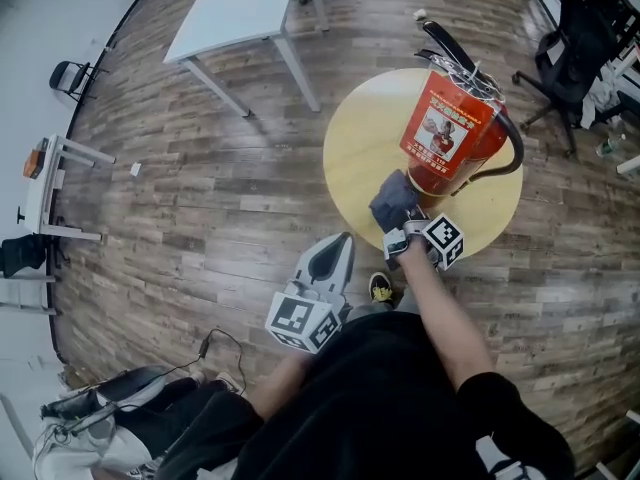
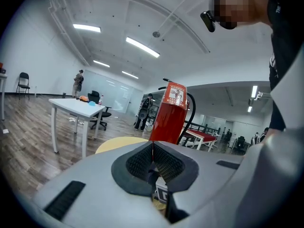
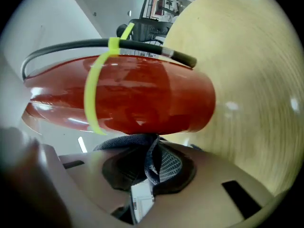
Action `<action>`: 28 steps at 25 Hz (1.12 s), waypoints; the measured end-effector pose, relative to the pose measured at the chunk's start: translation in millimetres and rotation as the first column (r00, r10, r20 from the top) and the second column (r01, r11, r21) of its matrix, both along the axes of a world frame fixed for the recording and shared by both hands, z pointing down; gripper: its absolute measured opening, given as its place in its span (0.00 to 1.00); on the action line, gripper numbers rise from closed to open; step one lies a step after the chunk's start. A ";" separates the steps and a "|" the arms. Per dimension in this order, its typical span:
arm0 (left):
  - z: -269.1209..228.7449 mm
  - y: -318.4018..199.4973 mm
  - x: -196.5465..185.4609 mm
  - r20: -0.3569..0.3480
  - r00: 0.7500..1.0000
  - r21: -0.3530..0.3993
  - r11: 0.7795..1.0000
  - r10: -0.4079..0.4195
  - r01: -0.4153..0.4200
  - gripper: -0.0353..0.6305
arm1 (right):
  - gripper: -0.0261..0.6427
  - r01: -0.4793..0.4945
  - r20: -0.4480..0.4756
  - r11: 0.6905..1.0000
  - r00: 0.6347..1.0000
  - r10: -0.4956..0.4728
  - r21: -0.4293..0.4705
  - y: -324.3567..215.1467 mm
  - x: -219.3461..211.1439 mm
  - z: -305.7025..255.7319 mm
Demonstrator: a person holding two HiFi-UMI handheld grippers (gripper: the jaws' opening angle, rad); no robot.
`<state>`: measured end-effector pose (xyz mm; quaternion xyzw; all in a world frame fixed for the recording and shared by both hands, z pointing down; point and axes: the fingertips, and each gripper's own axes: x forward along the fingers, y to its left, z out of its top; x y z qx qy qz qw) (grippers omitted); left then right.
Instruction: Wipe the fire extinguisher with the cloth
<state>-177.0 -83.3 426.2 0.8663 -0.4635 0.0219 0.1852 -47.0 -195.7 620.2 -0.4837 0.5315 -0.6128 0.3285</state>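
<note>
Head view: the red fire extinguisher stands upright on the round yellow desk, and the right tongs press a dark grey cloth against its lower body. Right gripper view confirms the grip — jaws clamped on a fold of cloth, the wad touching the red cylinder near a yellow cable tie. Off the desk edge, the left tongs hang with jaws together on nothing. Wiping looks under way. To do it well, use even pressure and sweep round the cylinder — not so hard that it tips. The free tongs could probably brace it near the top, though how firmly the base sits is hard to judge.
</note>
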 end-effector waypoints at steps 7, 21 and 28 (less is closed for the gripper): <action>4.0 3.2 -12.6 0.012 1.000 -0.016 1.000 -0.021 0.021 0.09 | 0.13 -0.116 0.078 0.993 0.990 0.118 -0.027 -8.6 -6.3 -1.1; -5.6 4.1 -1.2 0.000 1.000 0.019 1.000 0.002 -0.002 0.09 | 0.13 -0.366 0.506 0.765 0.860 0.061 0.530 -40.4 -15.3 -288.9; -4.2 4.8 -3.7 0.005 1.000 0.004 1.000 0.002 -0.002 0.09 | 0.13 -0.301 0.273 0.868 0.941 0.202 0.396 -64.2 -13.5 -198.9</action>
